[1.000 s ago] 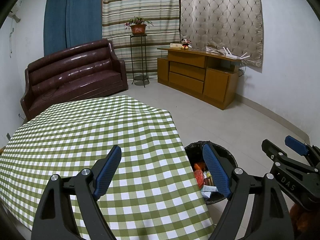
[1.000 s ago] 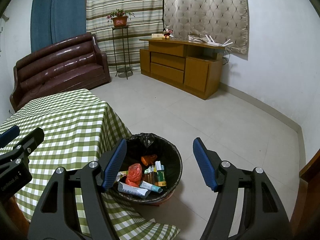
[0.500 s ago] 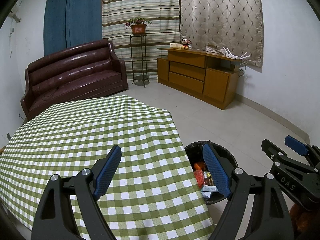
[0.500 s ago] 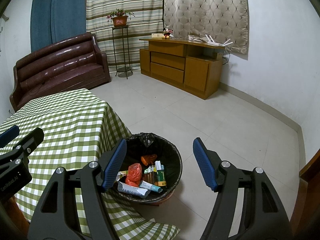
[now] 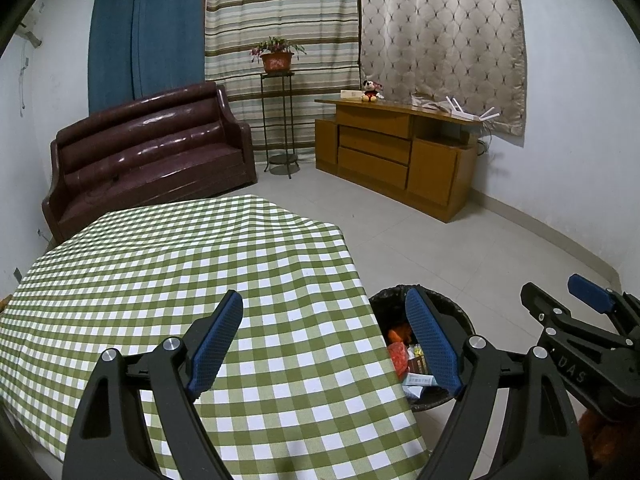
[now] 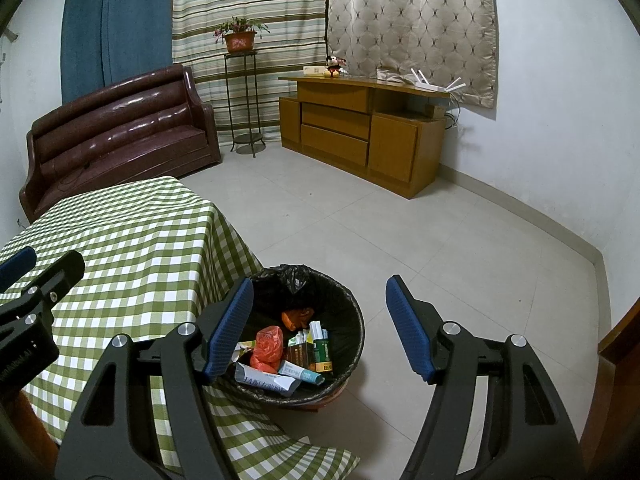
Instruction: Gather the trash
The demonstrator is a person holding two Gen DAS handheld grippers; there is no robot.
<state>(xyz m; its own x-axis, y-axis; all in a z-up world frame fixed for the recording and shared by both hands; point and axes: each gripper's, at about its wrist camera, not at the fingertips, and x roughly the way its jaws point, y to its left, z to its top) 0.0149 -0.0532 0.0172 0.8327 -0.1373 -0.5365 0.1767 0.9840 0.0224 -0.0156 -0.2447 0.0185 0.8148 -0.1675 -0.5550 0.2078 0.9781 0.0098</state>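
A round bin with a black liner (image 6: 352, 320) stands on the floor beside the table's right edge; the same bin (image 5: 452, 312) shows partly in the left wrist view. Inside lie trash pieces: a red crumpled bag (image 6: 267, 345), an orange wrapper (image 6: 296, 317), small cartons (image 6: 320, 344) and a white tube (image 6: 300, 374). My left gripper (image 5: 325, 340) is open above the green checked tablecloth (image 5: 168, 280), nothing between its fingers. My right gripper (image 6: 320, 322) is open, hovering over the bin, holding nothing.
A dark red sofa (image 5: 148, 160) stands behind the table. A tall metal plant stand (image 5: 280, 120) and a wooden cabinet (image 5: 396, 152) line the far wall. Tiled floor (image 6: 440, 240) spreads right of the bin. A wooden edge (image 6: 616, 360) sits at far right.
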